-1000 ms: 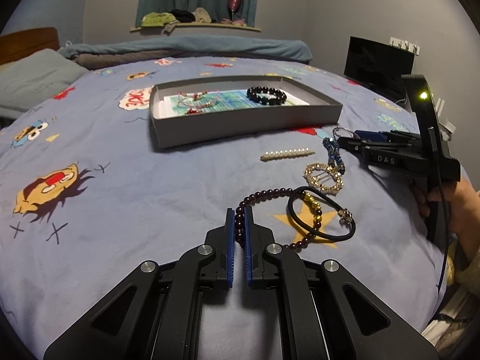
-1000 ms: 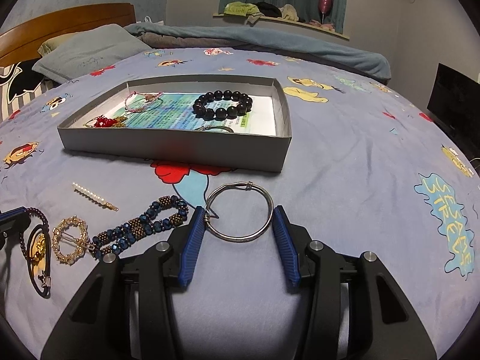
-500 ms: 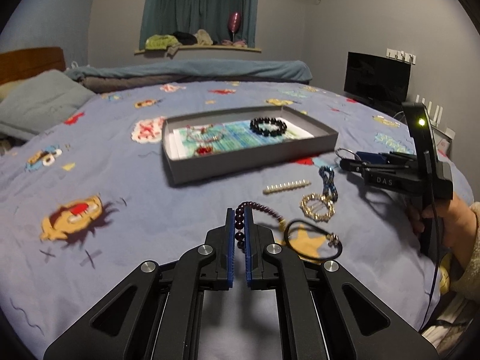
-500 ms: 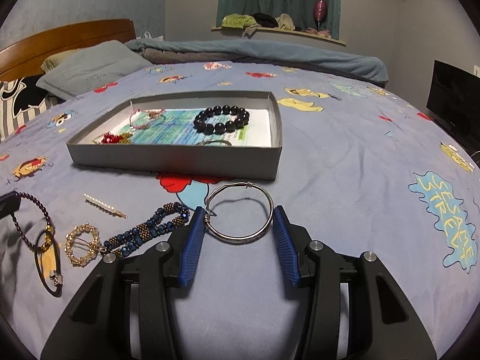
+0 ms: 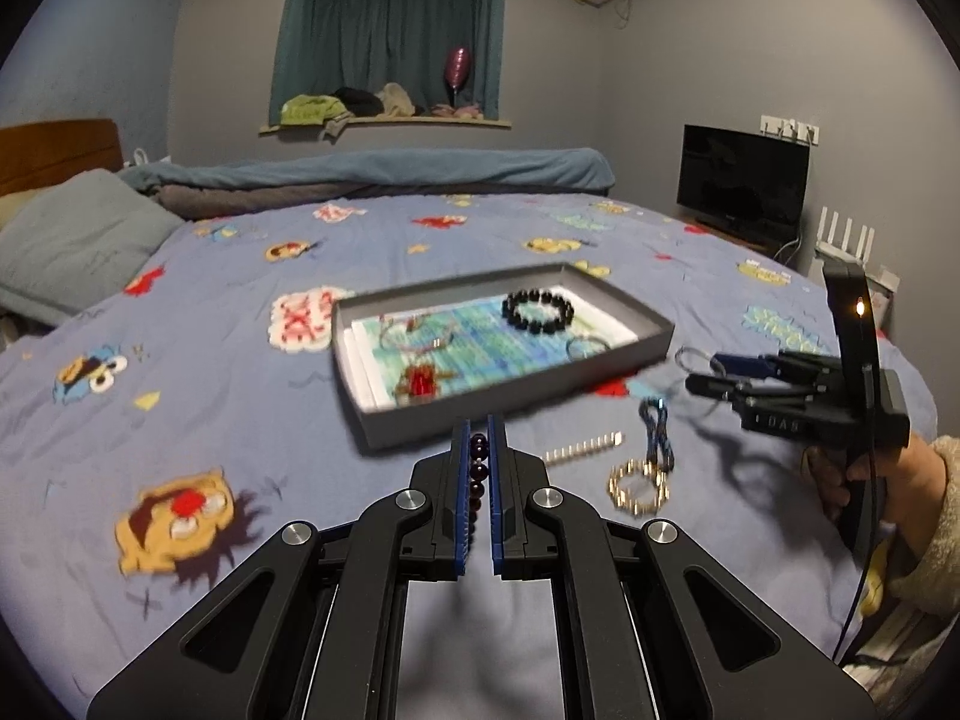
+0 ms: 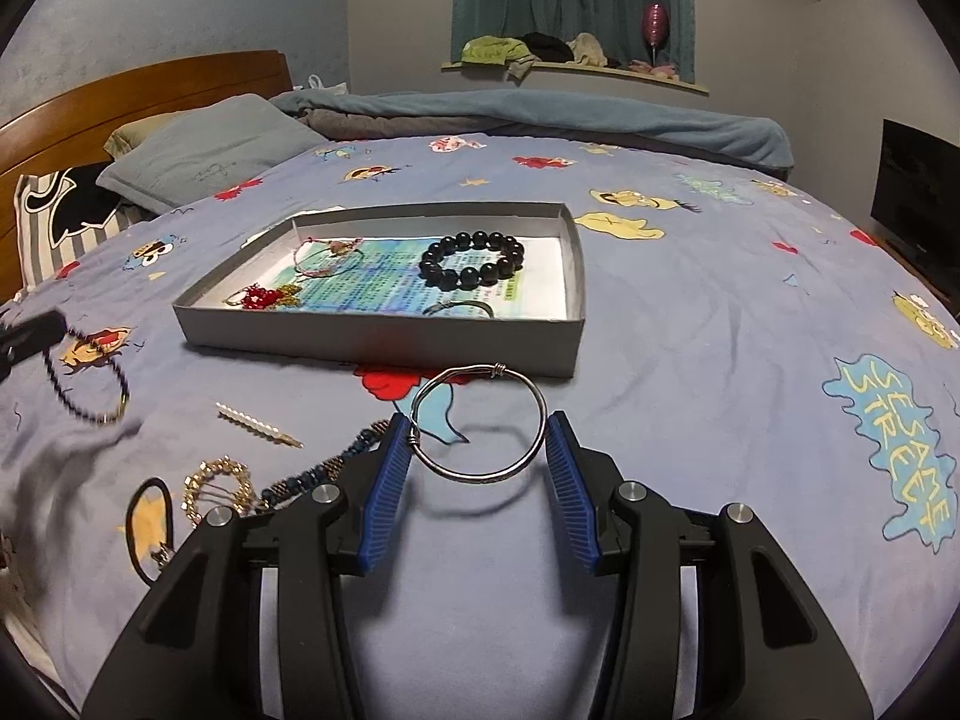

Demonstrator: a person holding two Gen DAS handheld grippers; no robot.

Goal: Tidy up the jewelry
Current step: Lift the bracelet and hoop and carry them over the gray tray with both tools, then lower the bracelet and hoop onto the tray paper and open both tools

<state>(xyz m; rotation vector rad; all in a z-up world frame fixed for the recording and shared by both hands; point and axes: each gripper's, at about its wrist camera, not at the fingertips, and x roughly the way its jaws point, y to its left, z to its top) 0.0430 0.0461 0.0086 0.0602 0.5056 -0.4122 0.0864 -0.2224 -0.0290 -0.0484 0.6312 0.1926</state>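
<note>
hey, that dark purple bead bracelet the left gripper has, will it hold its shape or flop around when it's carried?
Probably floppy: the dark bead bracelet hangs in a slack loop below the left gripper. It may swing while carried. Round beads could slip between the jaws.

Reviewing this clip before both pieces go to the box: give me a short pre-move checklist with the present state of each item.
1. Left gripper shut on the dark purple bead bracelet: ok.
2. Bracelet off the bedspread: ok; in the right wrist view it dangles from the fingers.
3. Right gripper clamped on the silver wire bangle: ok, both pads touch the ring and its shadow falls on the cover below.
4. Free floor in the grey box: ok, bare patches show between the black bead bracelet and the red beaded piece.
5. Hanging strand snagging the gold ring: cannot tell.
</note>
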